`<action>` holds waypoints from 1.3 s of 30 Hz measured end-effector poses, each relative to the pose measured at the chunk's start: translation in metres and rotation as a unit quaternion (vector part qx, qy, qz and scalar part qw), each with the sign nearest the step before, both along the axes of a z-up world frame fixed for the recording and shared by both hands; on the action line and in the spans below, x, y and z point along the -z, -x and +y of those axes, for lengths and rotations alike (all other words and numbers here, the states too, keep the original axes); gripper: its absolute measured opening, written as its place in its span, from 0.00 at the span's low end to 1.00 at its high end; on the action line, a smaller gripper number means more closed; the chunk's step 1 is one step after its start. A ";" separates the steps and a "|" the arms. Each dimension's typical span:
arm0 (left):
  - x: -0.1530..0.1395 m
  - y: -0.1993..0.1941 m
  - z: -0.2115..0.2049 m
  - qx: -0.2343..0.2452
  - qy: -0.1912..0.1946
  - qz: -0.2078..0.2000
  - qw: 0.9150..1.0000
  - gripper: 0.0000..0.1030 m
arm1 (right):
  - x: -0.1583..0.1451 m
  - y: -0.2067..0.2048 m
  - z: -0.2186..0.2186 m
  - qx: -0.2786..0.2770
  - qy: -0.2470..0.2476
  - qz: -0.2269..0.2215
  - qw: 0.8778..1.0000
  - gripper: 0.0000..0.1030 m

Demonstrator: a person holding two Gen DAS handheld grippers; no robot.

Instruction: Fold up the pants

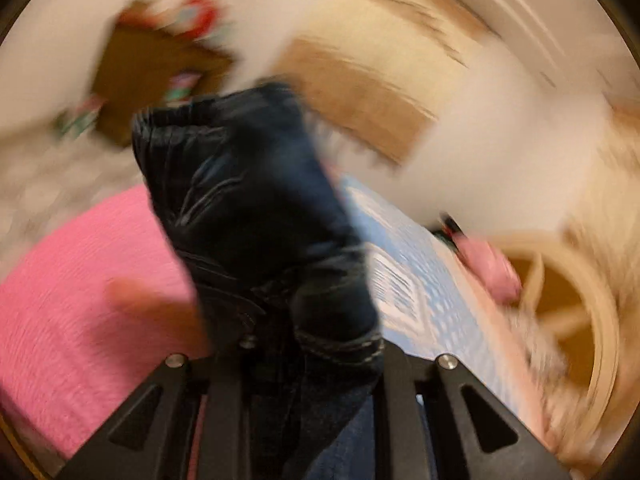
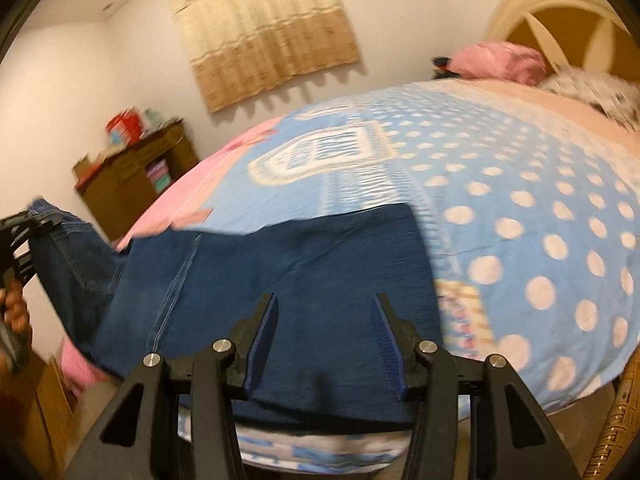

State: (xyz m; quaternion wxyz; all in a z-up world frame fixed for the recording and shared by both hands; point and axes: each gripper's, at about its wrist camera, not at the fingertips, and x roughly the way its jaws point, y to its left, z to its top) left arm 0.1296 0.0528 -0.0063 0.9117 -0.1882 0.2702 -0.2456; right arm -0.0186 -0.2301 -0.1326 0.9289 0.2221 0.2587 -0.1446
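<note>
Dark blue jeans (image 2: 280, 264) lie across the near edge of the bed, leg ends to the right. My left gripper (image 2: 38, 220) is shut on the waist end and lifts it off the bed at the far left. In the left wrist view the bunched waistband (image 1: 248, 200) fills the space between the fingers of that gripper (image 1: 312, 344). My right gripper (image 2: 324, 336) is open and empty, its blue pads (image 2: 264, 344) hovering just above the lower legs of the jeans.
The bed has a blue polka-dot and pink cover (image 2: 520, 208). A pink pillow (image 2: 500, 60) and cream headboard (image 2: 560, 12) are at the far right. A brown shelf unit (image 2: 132, 176) stands by the wall at left. A wicker chair (image 2: 616, 432) is at lower right.
</note>
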 end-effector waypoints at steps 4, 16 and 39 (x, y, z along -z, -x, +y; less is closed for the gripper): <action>-0.011 0.037 -0.086 0.131 -0.063 -0.057 0.988 0.17 | -0.001 0.013 -0.039 0.041 -0.046 -0.004 0.998 0.48; 0.123 0.135 -0.248 0.316 -0.327 -0.084 0.887 0.17 | 0.027 0.046 -0.090 0.099 -0.183 0.004 0.978 0.48; 0.106 0.172 -0.202 0.275 -0.288 -0.081 0.913 0.72 | -0.038 0.022 -0.058 -0.025 -0.137 -0.025 0.990 0.48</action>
